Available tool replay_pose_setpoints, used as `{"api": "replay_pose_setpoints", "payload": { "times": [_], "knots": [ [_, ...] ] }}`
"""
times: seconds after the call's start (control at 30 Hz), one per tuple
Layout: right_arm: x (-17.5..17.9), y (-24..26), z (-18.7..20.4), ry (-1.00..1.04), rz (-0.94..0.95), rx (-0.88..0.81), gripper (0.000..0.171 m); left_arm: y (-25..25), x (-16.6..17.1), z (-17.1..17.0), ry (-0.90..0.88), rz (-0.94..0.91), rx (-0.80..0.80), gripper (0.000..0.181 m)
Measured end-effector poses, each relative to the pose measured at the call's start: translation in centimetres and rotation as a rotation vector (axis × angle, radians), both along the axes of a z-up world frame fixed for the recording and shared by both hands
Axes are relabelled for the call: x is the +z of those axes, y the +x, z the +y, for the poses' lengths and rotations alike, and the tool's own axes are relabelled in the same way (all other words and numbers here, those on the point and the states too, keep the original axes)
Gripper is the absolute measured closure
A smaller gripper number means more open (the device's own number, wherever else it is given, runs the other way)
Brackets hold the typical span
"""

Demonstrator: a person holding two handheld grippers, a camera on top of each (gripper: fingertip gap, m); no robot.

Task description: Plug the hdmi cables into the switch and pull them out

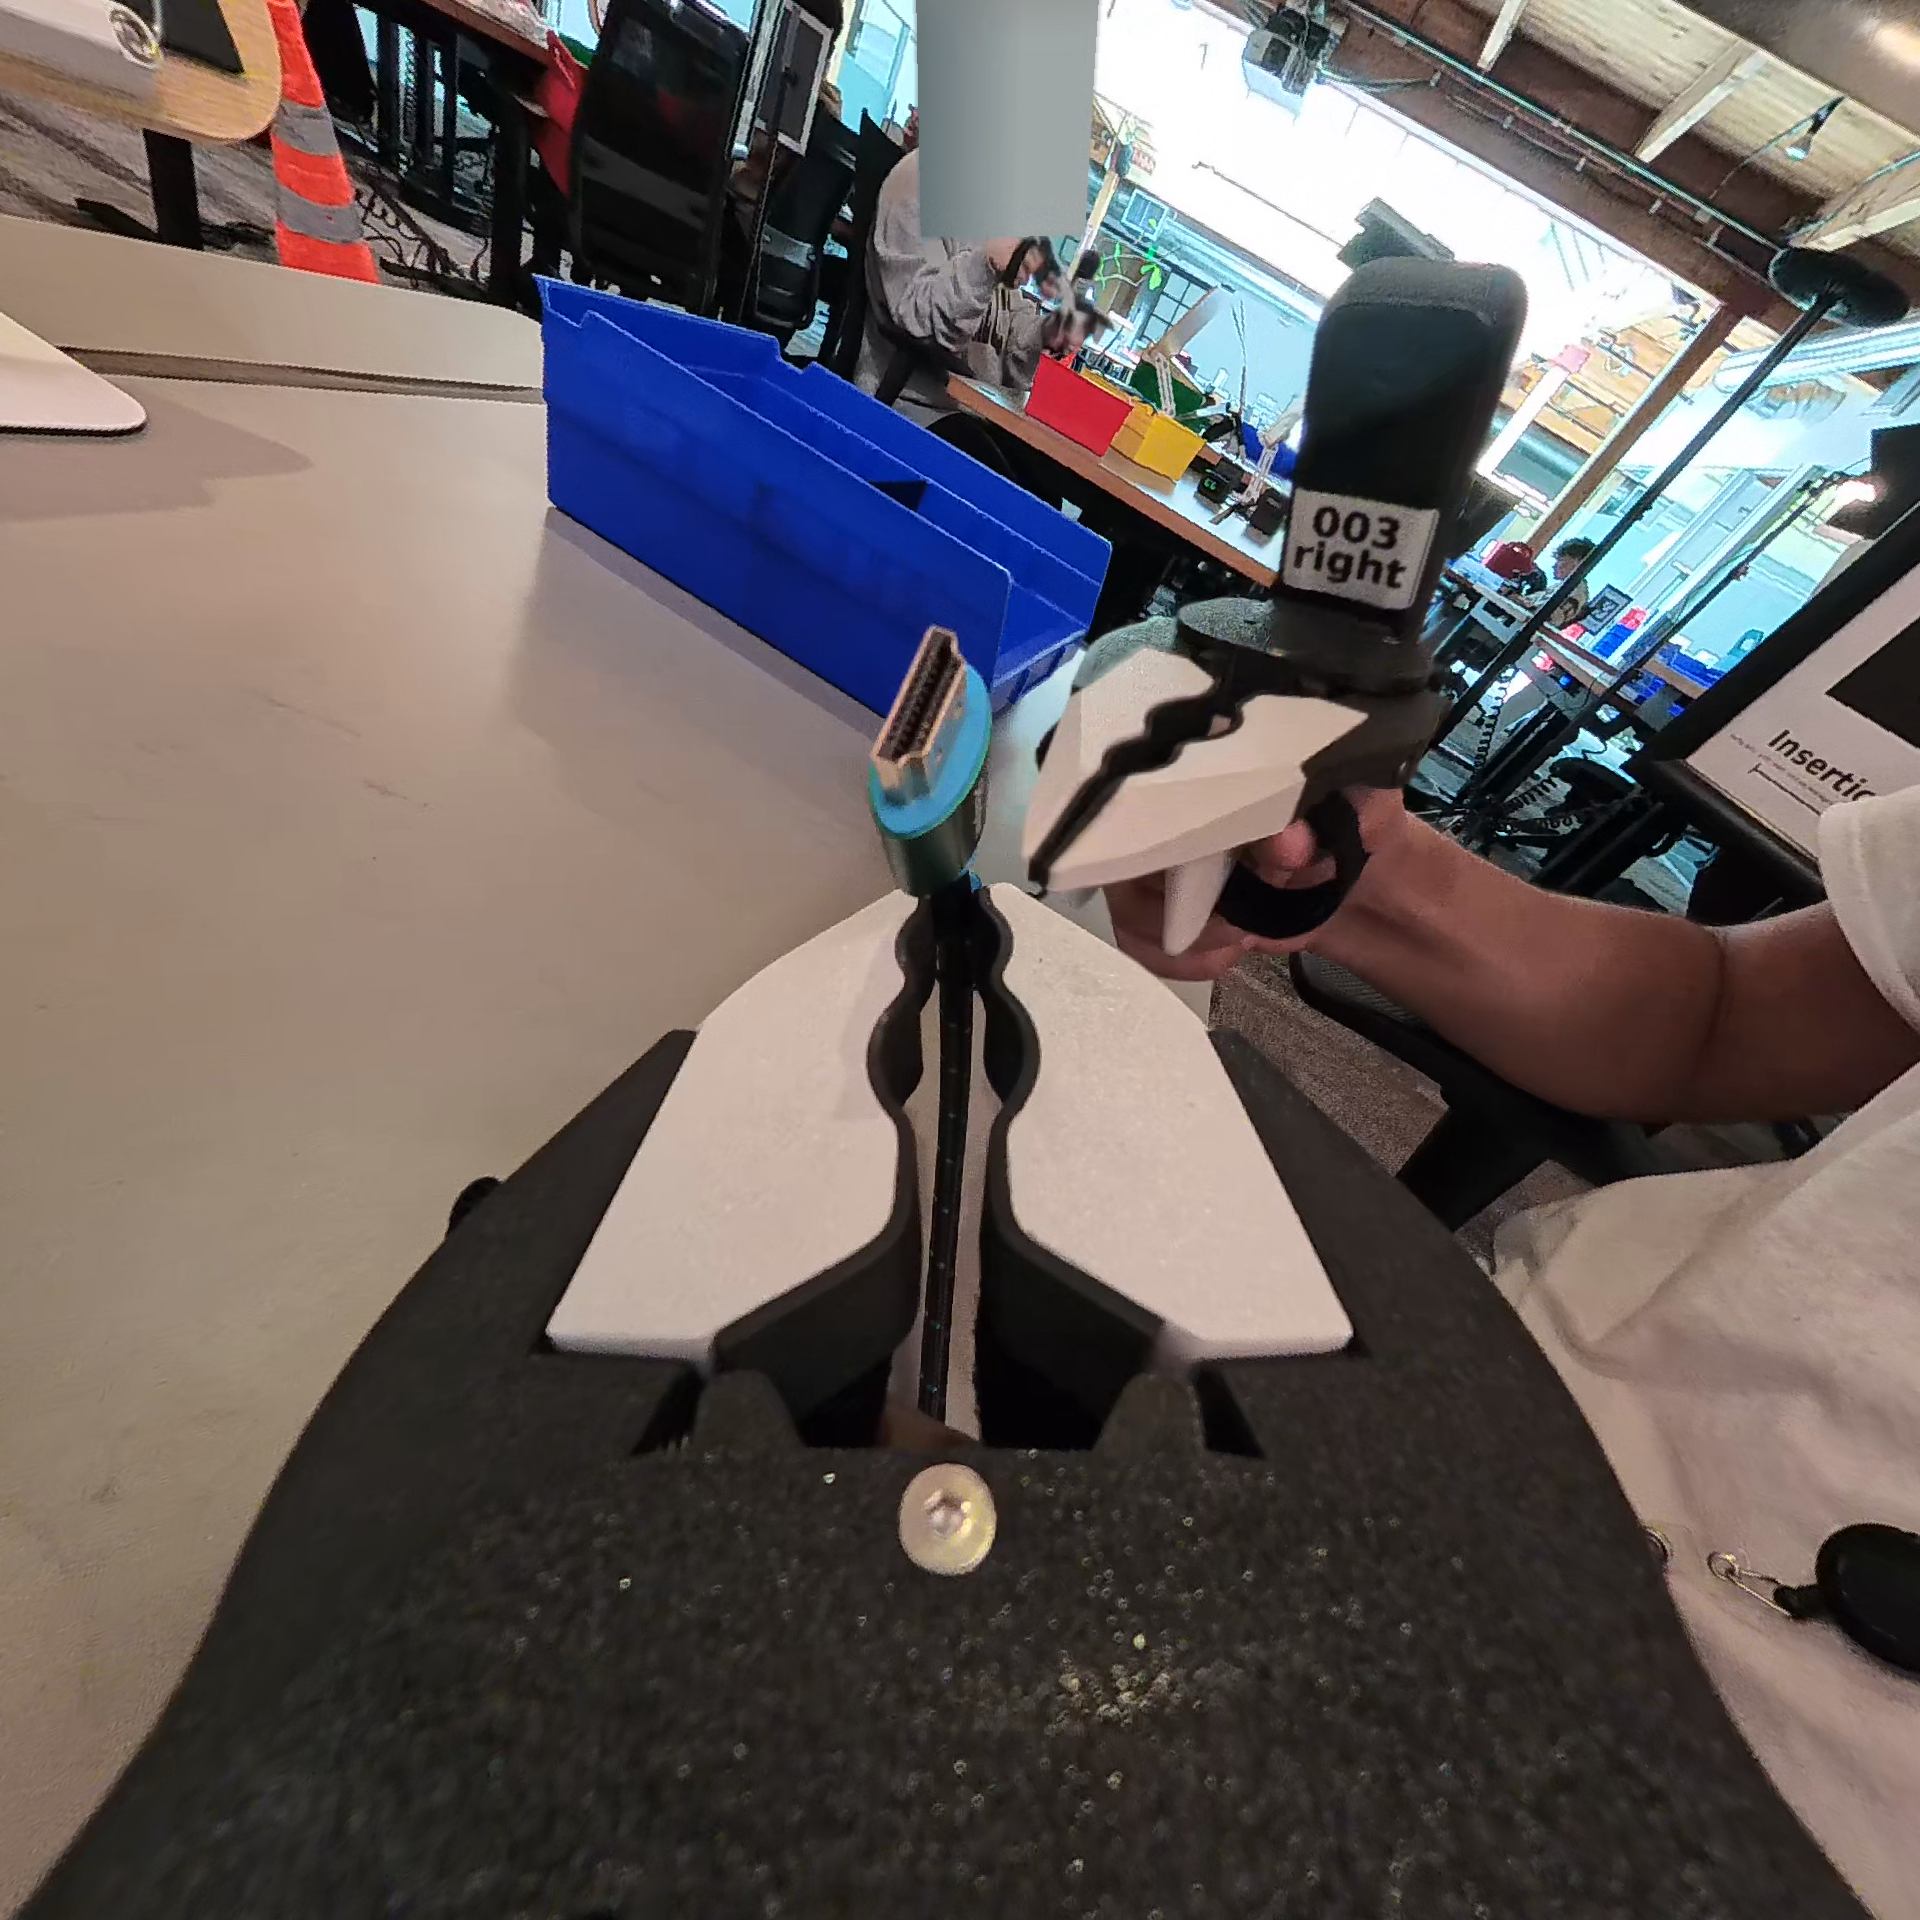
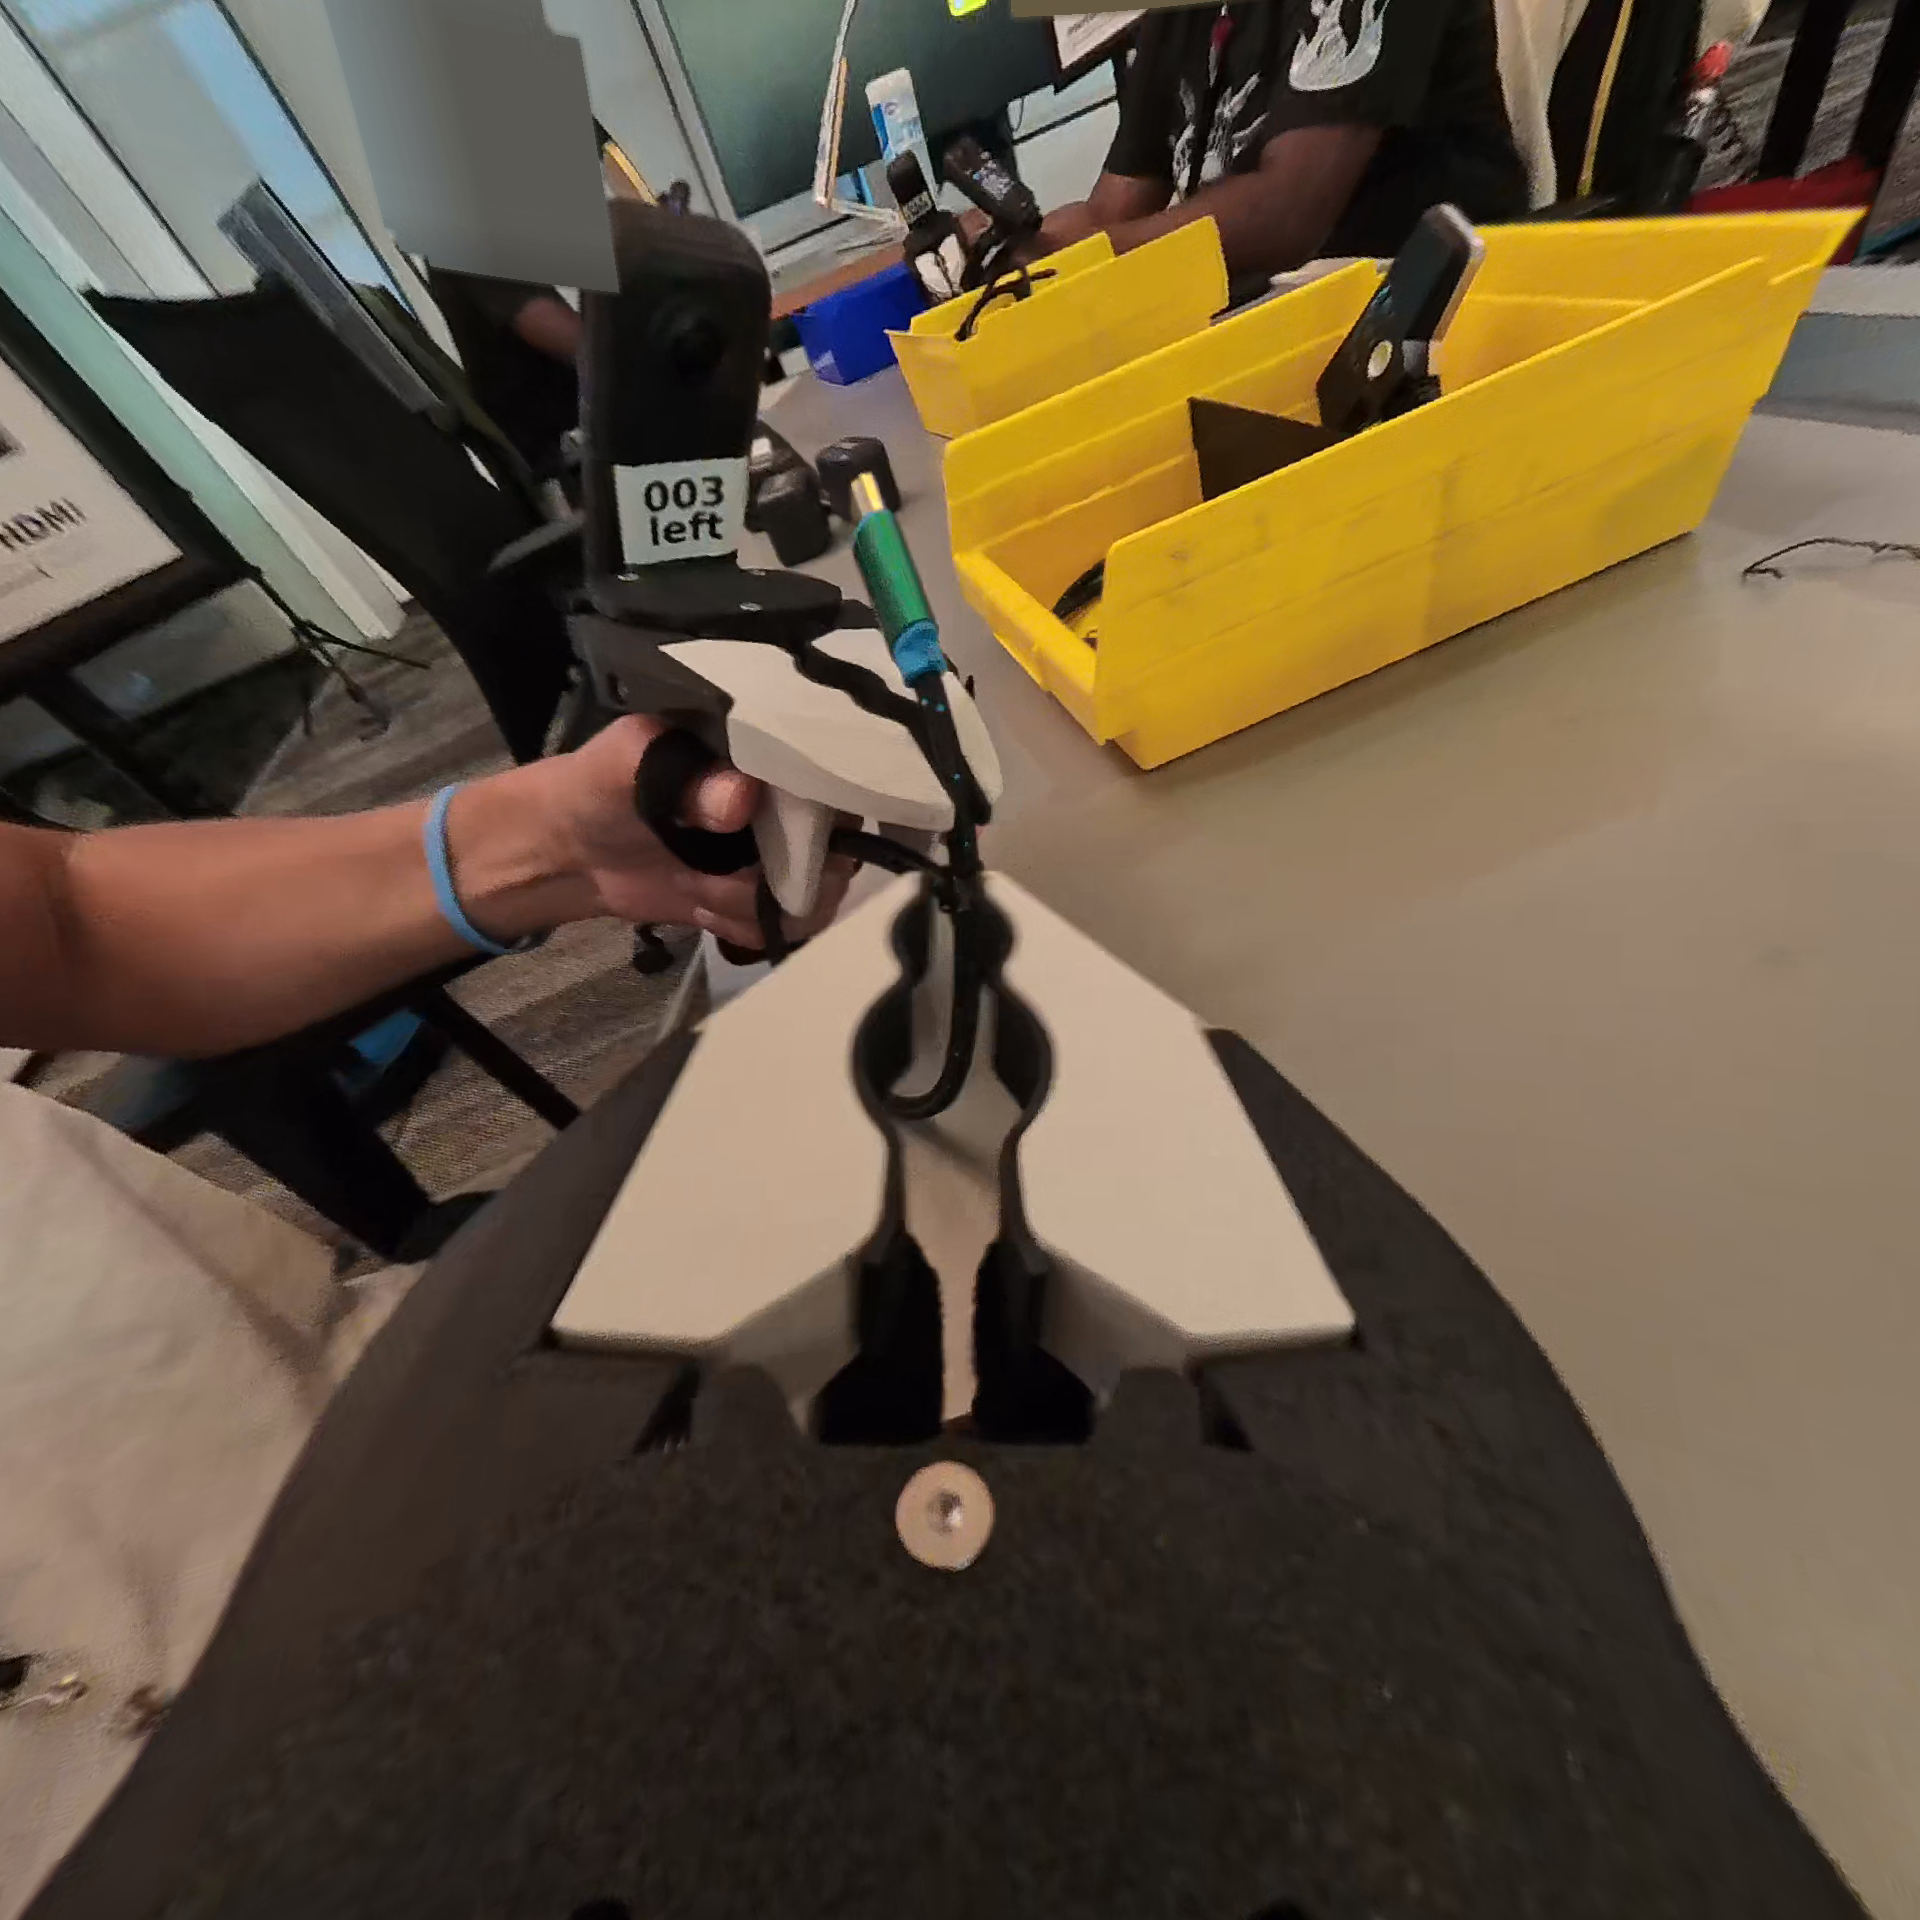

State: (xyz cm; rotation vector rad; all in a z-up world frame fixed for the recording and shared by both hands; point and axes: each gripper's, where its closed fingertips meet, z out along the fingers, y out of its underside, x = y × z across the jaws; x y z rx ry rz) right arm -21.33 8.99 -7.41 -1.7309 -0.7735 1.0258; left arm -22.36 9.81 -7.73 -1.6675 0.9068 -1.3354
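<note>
My left gripper [image 1: 951,904] is shut on a black braided HDMI cable [image 1: 951,1143]. Its green and blue plug [image 1: 930,748] sticks up past the fingertips, with the metal end facing away over the table. My right gripper [image 2: 961,888] is shut on the same cable just below the left gripper [image 2: 977,795], and the cable loops in the hollow between its fingers. The plug [image 2: 888,566] also shows in the right wrist view. The right gripper [image 1: 1039,873] shows in the left wrist view, tip to tip with the left. I see no switch that I can be sure of.
A blue bin [image 1: 748,488] stands on the grey table [image 1: 312,831] ahead of the left gripper. Two yellow bins [image 2: 1351,540] [image 2: 1039,332] stand ahead of the right gripper, one holding a black device [image 2: 1392,332]. Small black adapters [image 2: 821,488] lie nearby. People sit at tables behind. Less than 4 cm separates the two grippers' tips.
</note>
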Motion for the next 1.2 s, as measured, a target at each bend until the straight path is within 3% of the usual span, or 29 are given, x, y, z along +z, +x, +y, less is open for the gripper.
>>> {"api": "replay_pose_setpoints", "payload": {
  "times": [0.17,0.3,0.67,0.93,1.07,1.2],
  "knots": [
    [0.9,0.3,0.1,-0.011,0.047,-0.006,0.171,0.3,0.4,-1.4,0.05,-0.013,-0.071,0.175],
    [2.5,-0.4,-1.3,-0.125,0.21,0.113,0.171,0.8,0.6,-2.7,0.084,-0.013,-0.131,0.153],
    [3.5,-1.4,-2.2,-0.288,0.392,0.197,0.171,1.6,1.3,-3.2,0.174,-0.036,-0.111,0.167],
    [2.1,-0.1,-0.1,-0.274,0.345,0.068,0.171,1.0,1.1,-2.3,0.198,0.005,-0.066,0.17],
    [2.2,-0.2,-0.4,-0.159,0.243,0.057,0.171,1.0,1.0,-2.2,0.138,-0.004,-0.077,0.171],
    [2.1,-0.3,-0.4,-0.215,0.277,0.069,0.171,0.7,1.0,-2.0,0.164,-0.014,-0.063,0.168]
  ]
}}
